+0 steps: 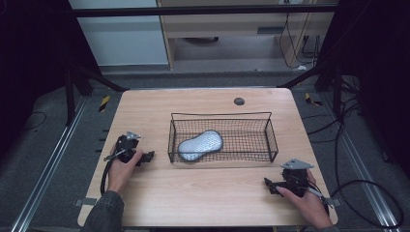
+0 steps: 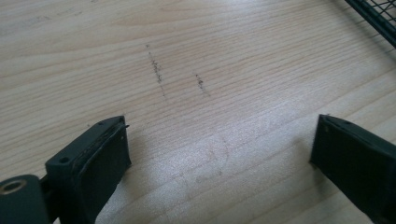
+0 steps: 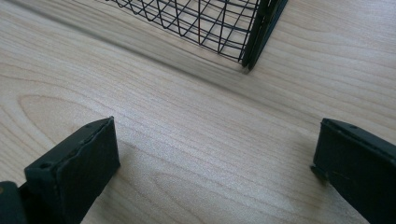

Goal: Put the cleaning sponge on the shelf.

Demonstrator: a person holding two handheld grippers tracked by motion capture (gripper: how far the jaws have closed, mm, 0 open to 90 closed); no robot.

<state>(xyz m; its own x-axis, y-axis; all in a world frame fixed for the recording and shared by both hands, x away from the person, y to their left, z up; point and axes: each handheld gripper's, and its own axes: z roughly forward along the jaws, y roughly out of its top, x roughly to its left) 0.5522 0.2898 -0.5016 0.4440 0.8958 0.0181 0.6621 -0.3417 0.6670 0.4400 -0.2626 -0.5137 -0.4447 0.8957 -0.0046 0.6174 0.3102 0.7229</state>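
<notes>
Basket mid-table; bare wood between both hand-held grippers.

The table has a pale wood-grain top, smooth with a soft sheen, and in the left gripper view it bears a few faint dark scuff marks. The basket near its far middle is thin black wire mesh, matt. In it lies a grey pad with a finely dotted, slightly shiny face. The left gripper and right gripper look like matt black plastic, their jaw faces dull and rubbery.
</notes>
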